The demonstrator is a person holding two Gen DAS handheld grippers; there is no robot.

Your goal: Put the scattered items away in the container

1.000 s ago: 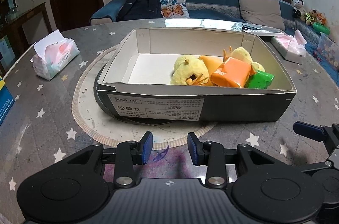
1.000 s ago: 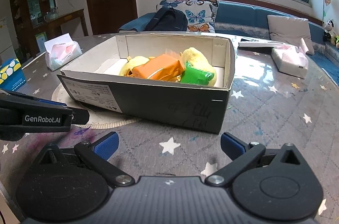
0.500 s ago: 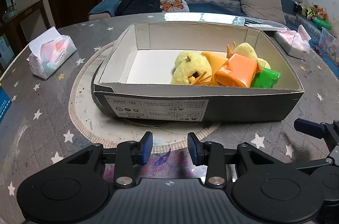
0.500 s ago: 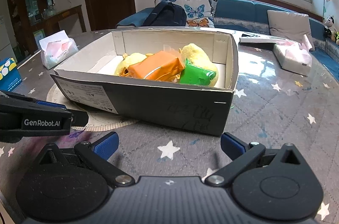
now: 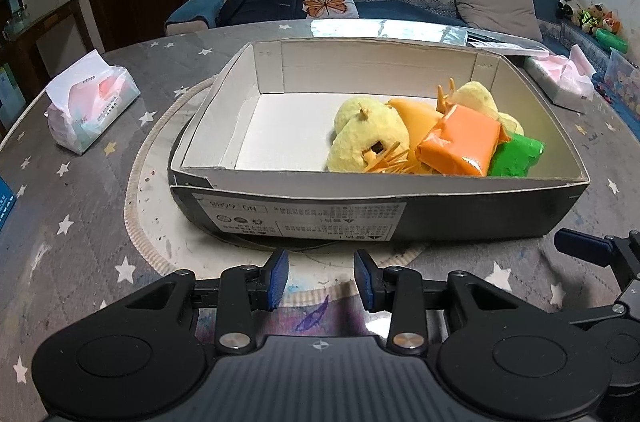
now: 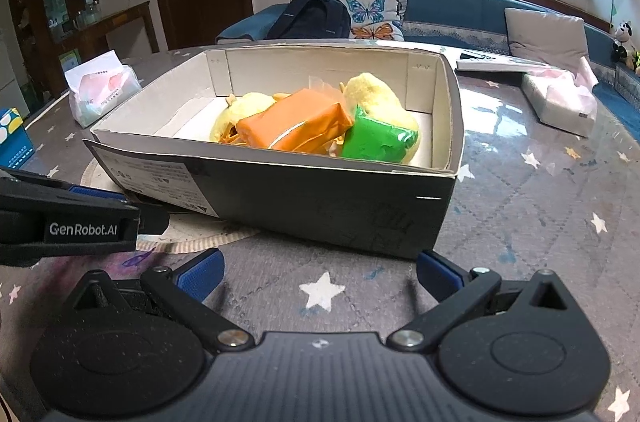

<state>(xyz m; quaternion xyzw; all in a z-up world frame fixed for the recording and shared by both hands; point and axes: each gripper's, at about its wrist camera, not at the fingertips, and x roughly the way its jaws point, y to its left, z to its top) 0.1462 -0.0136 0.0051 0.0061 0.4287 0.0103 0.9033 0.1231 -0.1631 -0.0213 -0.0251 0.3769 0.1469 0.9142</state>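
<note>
A dark cardboard box [image 5: 460, 214] with a white inside stands on a round mat on the table. It also shows in the right wrist view [image 6: 320, 198]. In its right half lie yellow plush toys [image 5: 368, 138], an orange packet [image 5: 460, 142] and a green packet [image 5: 516, 154]; they show too in the right wrist view, orange packet [image 6: 296, 124] and green packet [image 6: 376, 142]. My left gripper [image 5: 320, 280] is open and empty, a narrow gap between its fingers, just before the box's near wall. My right gripper [image 6: 318, 272] is wide open and empty near the box's right corner.
A tissue pack [image 5: 90, 102] lies on the table at the left. Another tissue pack [image 5: 560, 78] lies at the back right, with a flat remote-like item [image 6: 492, 62] beside it. A blue box [image 6: 14, 138] stands at the far left. A sofa is behind the table.
Both grippers have risen a little and see further down into the box. Their jaws have not changed and the box's contents have not moved.
</note>
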